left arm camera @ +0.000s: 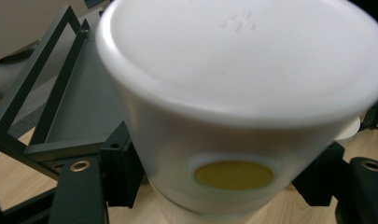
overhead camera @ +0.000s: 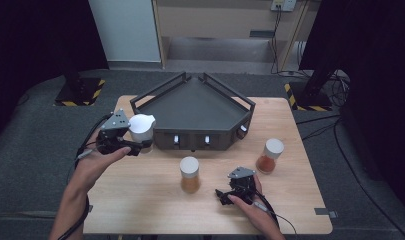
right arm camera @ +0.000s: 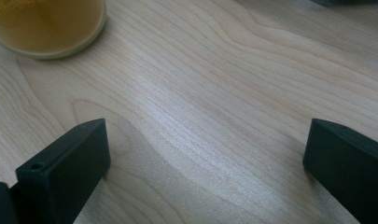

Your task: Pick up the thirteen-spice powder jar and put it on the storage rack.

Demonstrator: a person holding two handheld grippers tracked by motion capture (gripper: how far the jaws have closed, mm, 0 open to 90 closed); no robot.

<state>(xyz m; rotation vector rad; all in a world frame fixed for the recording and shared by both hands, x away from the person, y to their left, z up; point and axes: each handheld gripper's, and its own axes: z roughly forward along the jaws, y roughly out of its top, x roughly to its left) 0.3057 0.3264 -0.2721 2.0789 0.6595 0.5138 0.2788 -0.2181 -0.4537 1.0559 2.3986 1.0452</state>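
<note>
My left gripper [overhead camera: 135, 146] is shut on a white-capped jar [overhead camera: 141, 128] at the table's left, just beside the dark corner rack [overhead camera: 195, 107]. In the left gripper view the jar's white cap [left arm camera: 242, 70] looms close, with a yellow spot low on its side, and the black jaws press it from both sides of my left gripper [left arm camera: 224, 189]. My right gripper [overhead camera: 221, 195] rests low at the front of the table, open, with bare wood between its fingers [right arm camera: 205, 158]. An amber jar [right arm camera: 46, 23] stands just ahead of it.
A jar of orange powder [overhead camera: 189, 175] stands mid-table in front of the rack. A jar of red powder [overhead camera: 269, 156] stands to the right. The rack's rail [left arm camera: 37, 93] lies close behind the held jar. The wooden table [overhead camera: 140, 200] ends near the forearms.
</note>
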